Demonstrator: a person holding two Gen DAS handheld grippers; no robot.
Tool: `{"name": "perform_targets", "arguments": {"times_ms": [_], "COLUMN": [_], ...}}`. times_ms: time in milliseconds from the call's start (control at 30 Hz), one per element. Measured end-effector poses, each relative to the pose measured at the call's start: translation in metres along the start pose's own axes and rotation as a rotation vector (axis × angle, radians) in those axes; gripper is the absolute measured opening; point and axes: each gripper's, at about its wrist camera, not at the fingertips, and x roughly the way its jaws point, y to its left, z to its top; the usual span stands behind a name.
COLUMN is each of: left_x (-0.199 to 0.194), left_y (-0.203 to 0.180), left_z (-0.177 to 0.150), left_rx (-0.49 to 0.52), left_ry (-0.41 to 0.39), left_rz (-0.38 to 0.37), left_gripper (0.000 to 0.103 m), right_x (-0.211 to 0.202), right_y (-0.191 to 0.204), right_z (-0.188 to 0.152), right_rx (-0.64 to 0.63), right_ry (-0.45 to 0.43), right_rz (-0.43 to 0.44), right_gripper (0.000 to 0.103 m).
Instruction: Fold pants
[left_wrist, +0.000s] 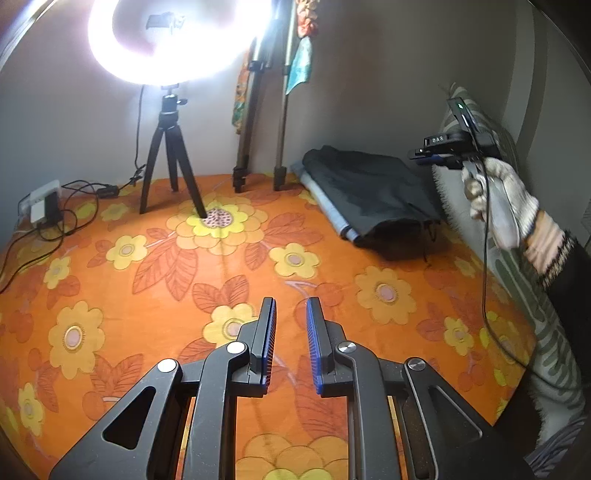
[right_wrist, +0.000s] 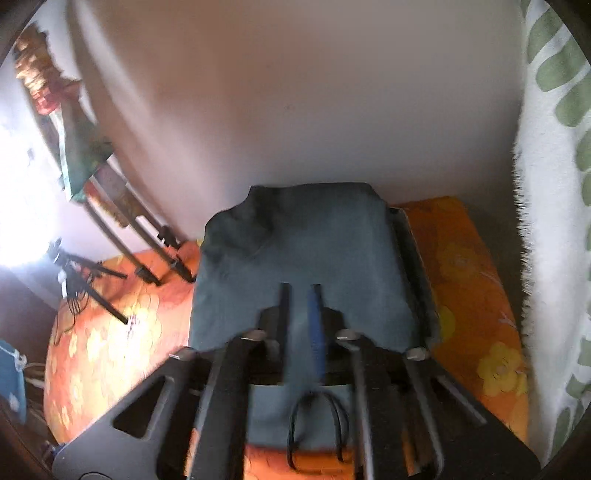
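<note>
We saw the dark pants lying already folded into a compact stack at the far right of a bed, on an orange flowered sheet, close to the wall and just beside a green-and-white leafy blanket. A paler folded cloth showed along the stack's left edge.

The right gripper, held in a gloved hand, hovered over the near part of the stack. Its jaws stood a little apart; the right wrist view was blurred, but no cloth seemed to be pinched between them. A thin black drawstring looped out at the near edge.

The left gripper hung above bare sheet in the middle of the bed, well apart from the pants, its jaws slightly apart and empty.

We judged the fabric soft, light and limp, likely to sag and slide off its own layers. We would have pinched all layers together at a folded edge, avoiding the loose drawstring.
</note>
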Motion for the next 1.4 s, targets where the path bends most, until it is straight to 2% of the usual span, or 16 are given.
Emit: {"name": "perform_targets", "arguments": {"times_ms": [33,300,367,400,567,600,633,800,1033,1100,1167,1200,1300,1400], "left_x": [-0.002,-0.019,-0.022,-0.024,-0.033,-0.036,-0.037,-0.049,-0.064,-0.068,-0.071,-0.072,-0.075,-0.084], "left_y": [-0.002,-0.029,-0.036,-0.039,-0.061,-0.065,-0.068,-0.089,-0.101,-0.106,-0.109,-0.110,-0.113,-0.113], "left_z": [0.001,0.008,0.010,0.010,0.010,0.009,0.009,0.007,0.001,-0.002,-0.006,-0.007,-0.008,-0.008], "left_rx": [0.000,0.029,0.030,0.028,0.049,0.049,0.048,0.076,0.067,0.085,0.100,0.102,0.130,0.140], "left_ry": [-0.006,-0.054,-0.057,-0.062,-0.081,-0.084,-0.086,-0.108,-0.135,-0.145,-0.161,-0.162,-0.169,-0.200], "left_rz": [-0.003,-0.035,-0.047,-0.048,-0.058,-0.059,-0.061,-0.064,-0.069,-0.045,-0.023,-0.013,0.012,0.019], "left_gripper": [0.015,0.015,0.024,0.034,0.037,0.042,0.047,0.056,0.068,0.069,0.073,0.076,0.077,0.077], "right_x": [-0.012,-0.093,-0.113,-0.121,-0.157,-0.164,-0.169,-0.195,-0.228,-0.235,-0.242,-0.244,-0.248,-0.254], "right_y": [0.001,0.009,0.014,0.016,0.030,0.034,0.037,0.043,0.057,0.061,0.067,0.070,0.082,0.086], "right_z": [-0.007,-0.057,-0.073,-0.081,-0.123,-0.134,-0.142,-0.183,-0.222,-0.232,-0.244,-0.247,-0.254,-0.257], "right_rx": [-0.012,-0.039,-0.055,-0.062,-0.086,-0.097,-0.105,-0.112,-0.113,-0.103,-0.098,-0.105,-0.146,-0.134], "right_ry": [-0.020,-0.074,-0.089,-0.096,-0.112,-0.114,-0.117,-0.131,-0.173,-0.193,-0.221,-0.230,-0.252,-0.275], "right_rz": [0.000,-0.059,-0.082,-0.090,-0.105,-0.114,-0.121,-0.138,-0.164,-0.161,-0.156,-0.157,-0.176,-0.174], "right_gripper": [0.042,0.055,0.057,0.059,0.062,0.062,0.062,0.065,0.078,0.084,0.095,0.095,0.095,0.095]}}
